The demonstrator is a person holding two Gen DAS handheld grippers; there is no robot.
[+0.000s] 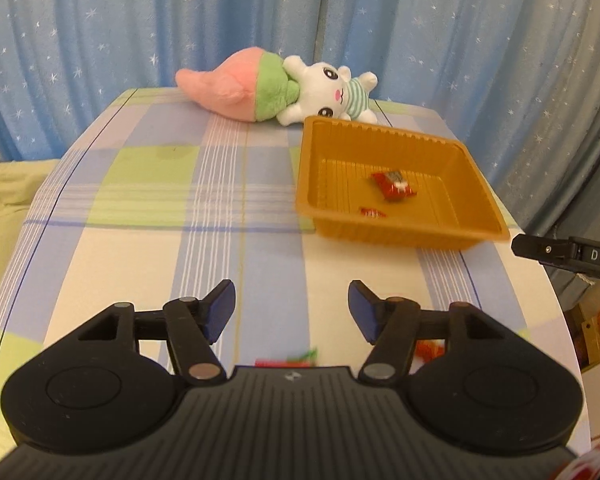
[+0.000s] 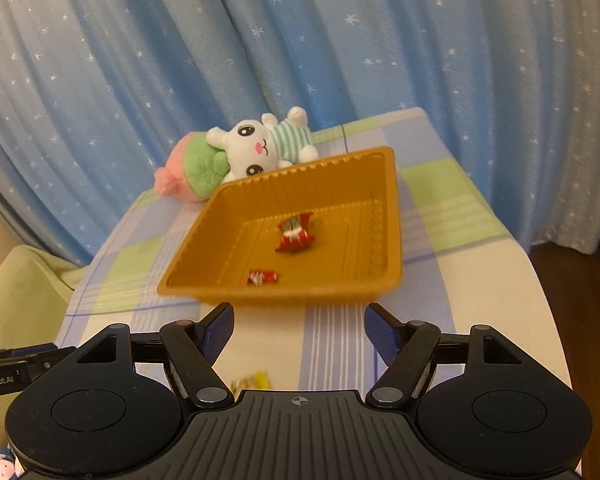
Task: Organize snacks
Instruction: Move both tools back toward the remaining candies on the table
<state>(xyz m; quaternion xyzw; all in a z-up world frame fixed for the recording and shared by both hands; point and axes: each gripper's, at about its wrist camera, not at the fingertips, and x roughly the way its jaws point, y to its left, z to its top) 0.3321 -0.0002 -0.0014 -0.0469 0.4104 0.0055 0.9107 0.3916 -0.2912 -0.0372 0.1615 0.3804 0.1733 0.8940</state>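
Snacks are lying in two places: a larger red packet (image 2: 295, 236) and a smaller red packet (image 2: 263, 277) are resting inside the amber tray (image 2: 384, 184), which is sitting on the checked tablecloth (image 2: 440, 320); further wrappers (image 1: 296, 358) are lying near the table's close edge. Left gripper (image 1: 291, 304) and right gripper (image 2: 299, 326) are both hovering with jaws spread, gripping nothing. A plush rabbit (image 2: 256, 148) is lying just behind the tray
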